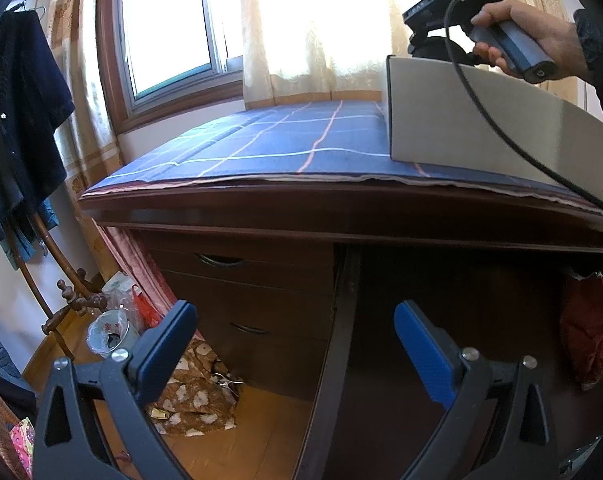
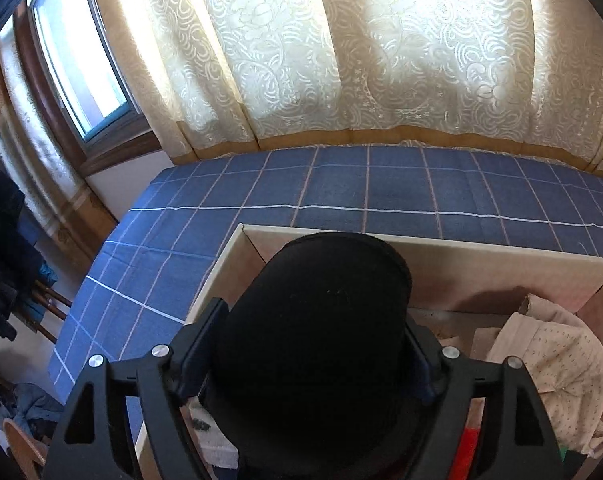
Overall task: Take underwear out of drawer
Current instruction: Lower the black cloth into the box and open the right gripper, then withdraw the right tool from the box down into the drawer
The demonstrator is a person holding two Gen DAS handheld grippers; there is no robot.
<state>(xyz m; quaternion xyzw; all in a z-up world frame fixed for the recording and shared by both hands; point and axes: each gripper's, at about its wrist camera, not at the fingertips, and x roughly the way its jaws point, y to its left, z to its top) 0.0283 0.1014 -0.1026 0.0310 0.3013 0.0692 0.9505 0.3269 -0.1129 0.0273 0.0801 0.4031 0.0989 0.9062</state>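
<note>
A pale open-topped box [image 2: 421, 248] stands on the blue checked cloth [image 2: 341, 184] that covers the desk. My right gripper [image 2: 315, 312] hangs over the box's left part, its fingers against both sides of a black, rounded padded piece of underwear [image 2: 317, 320]. In the left wrist view the same black piece [image 1: 437, 46] shows just above the box [image 1: 481, 120], under a person's hand [image 1: 517, 36]. A beige dotted garment [image 2: 553, 364] lies in the box at the right. My left gripper [image 1: 293, 312] stands open and empty, low in front of the desk.
The desk's shut drawers [image 1: 241, 280] are at the left, with a dark knee space beside them and a red cloth [image 1: 585, 336] hanging inside it. On the floor lie a patterned cloth [image 1: 197, 392] and a small bin [image 1: 109, 332]. Dark clothes [image 1: 17, 120] hang at the far left.
</note>
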